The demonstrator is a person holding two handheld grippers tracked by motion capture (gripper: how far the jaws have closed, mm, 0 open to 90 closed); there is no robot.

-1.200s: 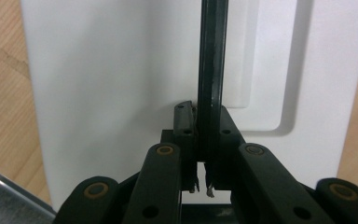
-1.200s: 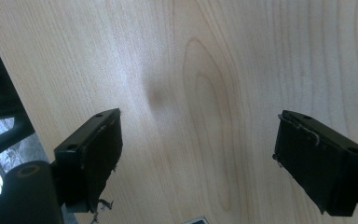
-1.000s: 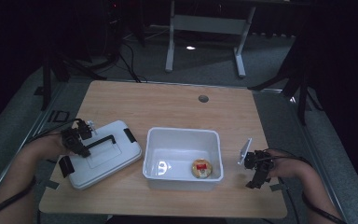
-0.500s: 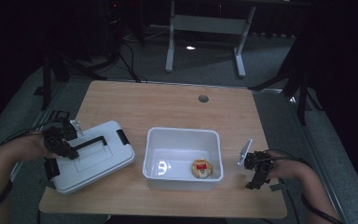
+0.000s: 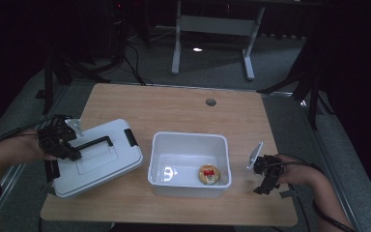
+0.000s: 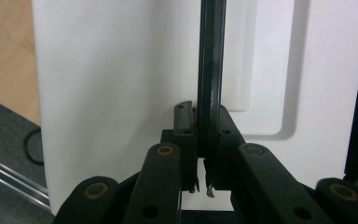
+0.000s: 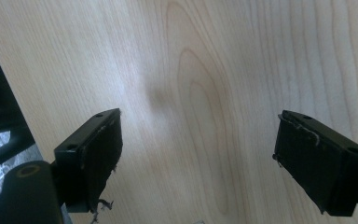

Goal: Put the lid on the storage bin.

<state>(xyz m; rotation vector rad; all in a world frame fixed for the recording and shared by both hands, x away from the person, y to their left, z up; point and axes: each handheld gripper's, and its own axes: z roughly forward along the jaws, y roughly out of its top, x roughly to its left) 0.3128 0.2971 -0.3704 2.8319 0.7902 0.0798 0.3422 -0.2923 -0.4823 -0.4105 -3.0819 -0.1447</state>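
A white lid (image 5: pixel 96 159) with a black handle (image 5: pixel 94 143) hangs tilted over the table's left edge. My left gripper (image 5: pixel 70 151) is shut on that handle (image 6: pixel 211 70), which runs up between the two jaws against the lid's white top (image 6: pixel 116 93). An open white bin (image 5: pixel 189 163) stands mid-table with a small round yellow and red item (image 5: pixel 209 174) inside. My right gripper (image 5: pixel 265 181) rests open to the right of the bin, its jaws wide apart over bare wood (image 7: pixel 200 102).
The wooden table (image 5: pixel 174 106) has a round grommet hole (image 5: pixel 211 102) near its back edge. A table frame (image 5: pixel 212 24) stands behind on the dark floor. Cables (image 5: pixel 125 58) lie on the floor at the back left.
My left gripper has carried the lid leftward and toward the table's left edge, away from the bin. The right gripper has stayed in place.
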